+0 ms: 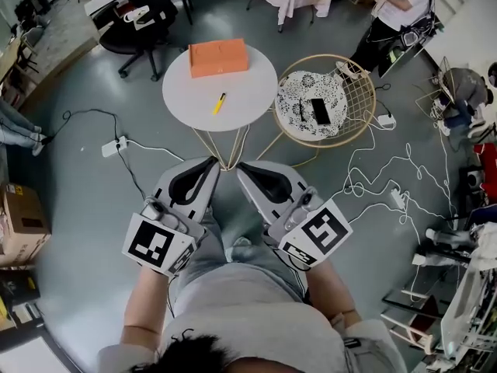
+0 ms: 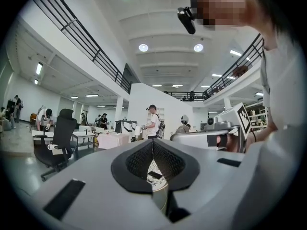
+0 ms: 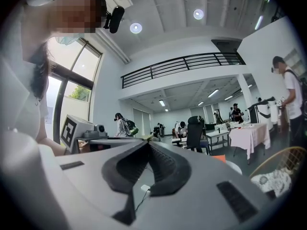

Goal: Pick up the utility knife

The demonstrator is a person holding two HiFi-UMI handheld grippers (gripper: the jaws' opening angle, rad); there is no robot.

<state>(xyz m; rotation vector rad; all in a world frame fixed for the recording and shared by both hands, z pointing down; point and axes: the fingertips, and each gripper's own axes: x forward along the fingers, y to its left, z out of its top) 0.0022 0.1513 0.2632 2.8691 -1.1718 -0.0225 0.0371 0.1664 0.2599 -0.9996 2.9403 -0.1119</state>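
Observation:
The utility knife (image 1: 220, 103) is a small yellow one. It lies alone near the middle of the round white table (image 1: 248, 99), in front of an orange box (image 1: 218, 57). My two grippers are held low and close to my body, well short of the table. The left gripper (image 1: 211, 163) and right gripper (image 1: 242, 169) are both shut with nothing between their jaws, and their tips lean toward each other. The left gripper (image 2: 152, 141) points over the floor, as does the right gripper (image 3: 148, 143). The knife does not show in either gripper view.
A round wire basket (image 1: 359, 92) with a patterned cushion and a black phone (image 1: 320, 111) stands right of the table. Cables and power strips (image 1: 114, 145) trail over the floor. An office chair (image 1: 144, 18) stands behind the table, a person (image 1: 396, 10) at the far right, a cardboard box (image 1: 22, 225) at left.

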